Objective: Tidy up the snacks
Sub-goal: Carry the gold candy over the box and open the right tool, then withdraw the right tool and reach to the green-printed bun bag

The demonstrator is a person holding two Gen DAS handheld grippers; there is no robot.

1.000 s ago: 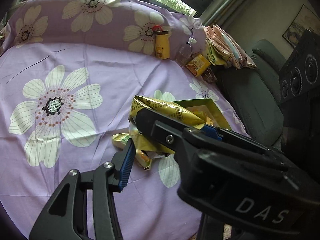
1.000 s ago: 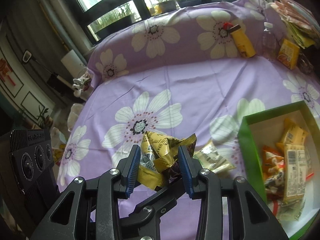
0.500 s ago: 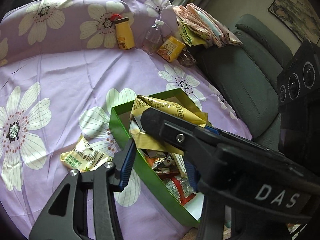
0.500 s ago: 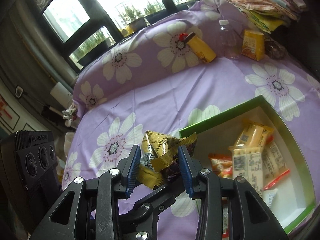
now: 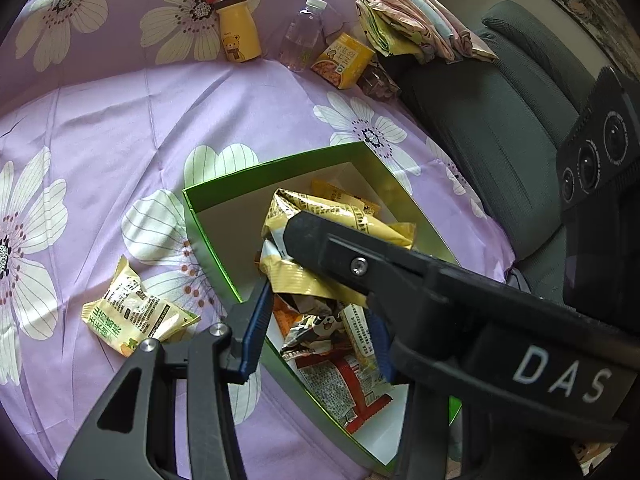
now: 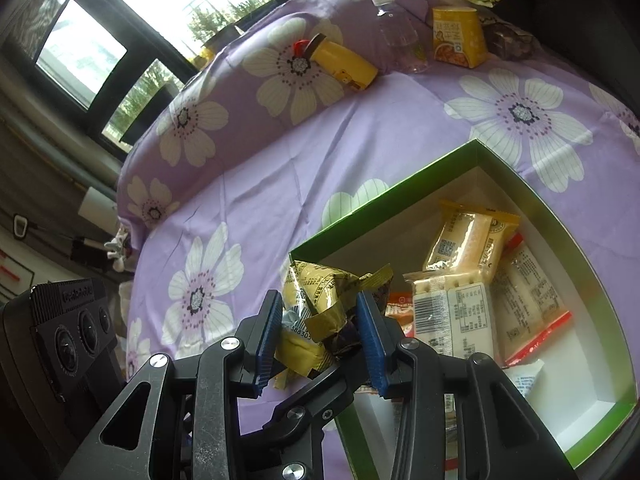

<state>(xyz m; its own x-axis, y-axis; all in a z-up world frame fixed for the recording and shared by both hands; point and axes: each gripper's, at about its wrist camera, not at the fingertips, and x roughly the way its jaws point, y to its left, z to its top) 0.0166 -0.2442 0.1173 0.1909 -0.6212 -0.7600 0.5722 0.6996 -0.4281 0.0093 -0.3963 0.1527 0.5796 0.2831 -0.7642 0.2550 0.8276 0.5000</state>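
Over the near-left corner of the green-rimmed cardboard box (image 6: 404, 188), the right gripper (image 6: 320, 330) pinches 2 crumpled yellow foil snack packets (image 6: 320, 288). Carry them further inside before releasing. Left gripper (image 5: 316, 332) stands narrowly parted, empty, above the box.

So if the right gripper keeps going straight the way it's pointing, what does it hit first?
Most likely the green box: the right gripper, shut on a yellow snack bundle, points down at its near corner, so the bundle would probably meet the rim or white floor there first. Depth is uncertain.
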